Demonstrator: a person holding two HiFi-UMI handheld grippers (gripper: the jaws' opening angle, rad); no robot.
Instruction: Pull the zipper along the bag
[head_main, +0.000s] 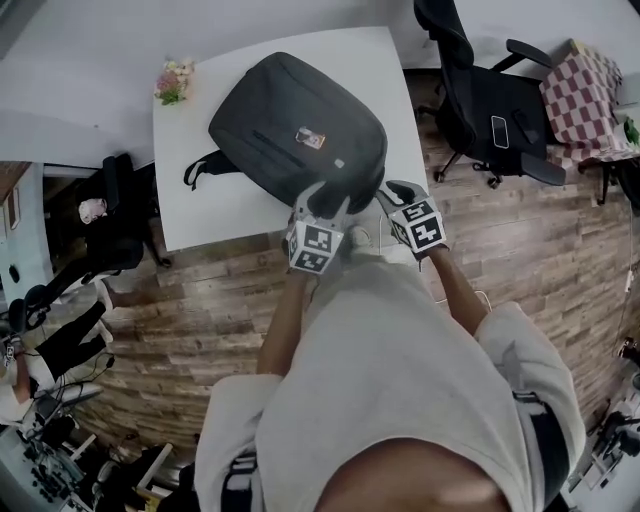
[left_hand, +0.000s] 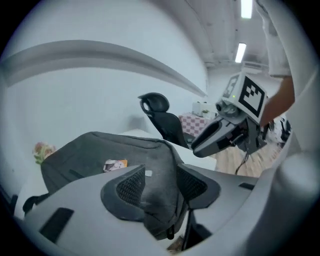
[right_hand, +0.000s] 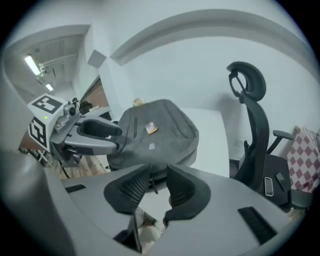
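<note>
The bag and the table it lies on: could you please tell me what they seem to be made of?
Bag: dark grey fabric, likely woven, matte; it creases softly at the corner. Table: smooth white top, probably laminate; what lies underneath is unclear.

An office: a white desk (head_main: 200, 200), black swivel chairs (head_main: 490, 110) (one with a phone (head_main: 498, 131) on its seat), wood-plank floor (head_main: 200, 330), ceiling strip lights (left_hand: 240, 52).

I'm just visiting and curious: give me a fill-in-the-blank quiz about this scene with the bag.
The dark grey bag lies on a white ____.
A small bunch of ____ sits near the bag.
A corner of the bag sits between the jaws of the ____ hand-held gripper.
Missing words: table, flowers, left.
</note>
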